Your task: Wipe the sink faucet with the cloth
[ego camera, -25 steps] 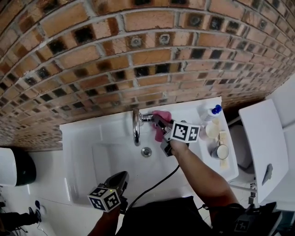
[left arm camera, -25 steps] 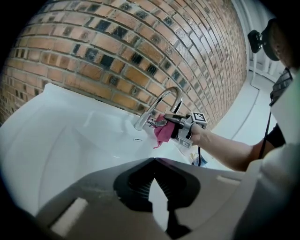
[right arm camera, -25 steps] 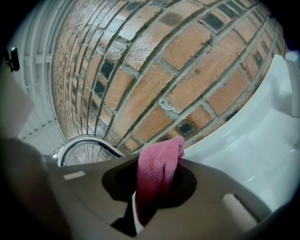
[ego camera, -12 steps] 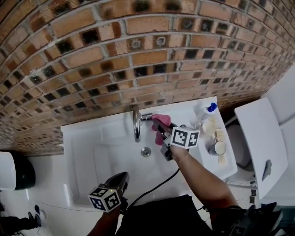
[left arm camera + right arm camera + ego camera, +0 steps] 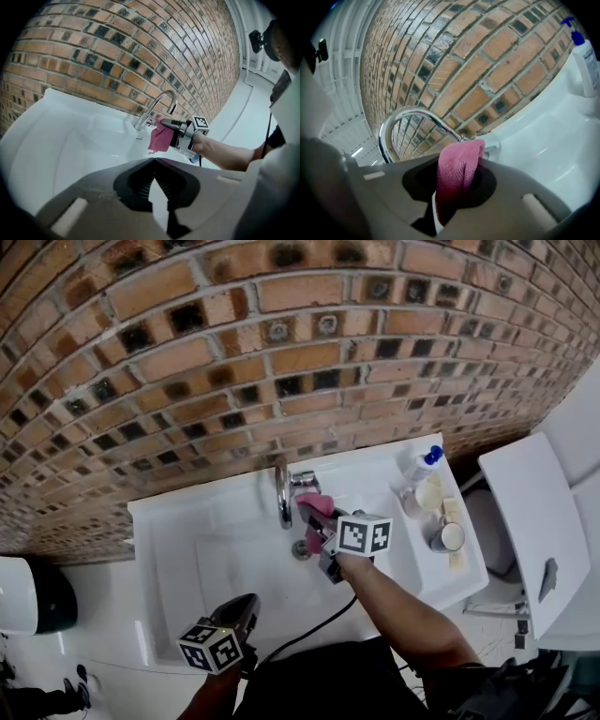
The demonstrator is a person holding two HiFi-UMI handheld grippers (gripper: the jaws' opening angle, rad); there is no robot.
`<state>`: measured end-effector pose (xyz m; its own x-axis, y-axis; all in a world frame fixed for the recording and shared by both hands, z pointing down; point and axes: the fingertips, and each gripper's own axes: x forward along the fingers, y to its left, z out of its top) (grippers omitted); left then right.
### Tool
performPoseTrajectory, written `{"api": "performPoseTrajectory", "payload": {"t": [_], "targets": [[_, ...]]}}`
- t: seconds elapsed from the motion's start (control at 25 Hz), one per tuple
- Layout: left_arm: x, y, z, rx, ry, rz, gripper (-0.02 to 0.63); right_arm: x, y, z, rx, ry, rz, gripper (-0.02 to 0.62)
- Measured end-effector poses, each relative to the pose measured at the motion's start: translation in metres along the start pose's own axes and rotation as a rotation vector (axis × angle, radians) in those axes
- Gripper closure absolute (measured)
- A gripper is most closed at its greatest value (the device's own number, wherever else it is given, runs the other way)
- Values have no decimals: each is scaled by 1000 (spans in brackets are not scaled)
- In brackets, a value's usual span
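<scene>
A curved chrome faucet (image 5: 281, 491) rises at the back of the white sink (image 5: 178, 521). My right gripper (image 5: 315, 523) is shut on a pink cloth (image 5: 314, 509), held just right of the spout, above the drain (image 5: 300, 548). In the right gripper view the cloth (image 5: 459, 164) hangs folded out of the jaws, with the faucet (image 5: 410, 117) arching close behind it. My left gripper (image 5: 247, 604) hovers over the sink's front rim, shut and holding nothing. From the left gripper view I see the faucet (image 5: 157, 107), the cloth (image 5: 161, 137) and the right gripper (image 5: 185, 133) ahead.
A brick wall (image 5: 281, 352) backs the sink. A soap bottle (image 5: 422, 468), a small cup (image 5: 448, 536) and soap pieces sit on the sink's right ledge. A white fixture (image 5: 530, 521) stands to the right, a black bin (image 5: 42, 596) to the left.
My right gripper has carried the pink cloth from the faucet's base down and slightly left, closer to the spout and over the basin. The left gripper has stayed put.
</scene>
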<state>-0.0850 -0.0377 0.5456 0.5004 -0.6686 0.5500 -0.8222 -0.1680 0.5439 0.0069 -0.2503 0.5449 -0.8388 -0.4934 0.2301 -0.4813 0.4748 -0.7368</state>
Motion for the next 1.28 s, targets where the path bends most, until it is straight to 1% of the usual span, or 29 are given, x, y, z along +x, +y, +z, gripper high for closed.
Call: {"api": "performPoseTrajectory", "payload": {"t": [0.08,0.16,0.36,0.48,0.6,0.72,0.88,0.96,1.12,1.28], "targets": [[-5,6,1,-2,4,15,603,11,-6,-11,31,11,-11,532],[-9,13,2,-6,2,32,602,21,-18,-14,75,-3,-36,532],[-17,26,3,-26,0,70,603,40,-54,-11,197,-72,-127,532],[-19,31,1,-34,5,87,602,45,-72,-10,290,-120,-152,532],[-22,39,1,-47,10,108,602,45,-79,-6,343,-162,-142,532],[-26,48,1,-60,12,125,602,46,-76,-4,406,-199,-118,532],[-23,48,-1,-66,24,118,602,43,-73,-1,536,-259,-95,532],[-22,48,-3,-69,29,113,601,41,-68,4,578,-285,-84,532],[-21,50,-2,-70,28,108,602,39,-60,21,592,-340,-41,532],[-22,51,-2,-71,24,101,602,39,-61,22,573,-343,-36,532]]}}
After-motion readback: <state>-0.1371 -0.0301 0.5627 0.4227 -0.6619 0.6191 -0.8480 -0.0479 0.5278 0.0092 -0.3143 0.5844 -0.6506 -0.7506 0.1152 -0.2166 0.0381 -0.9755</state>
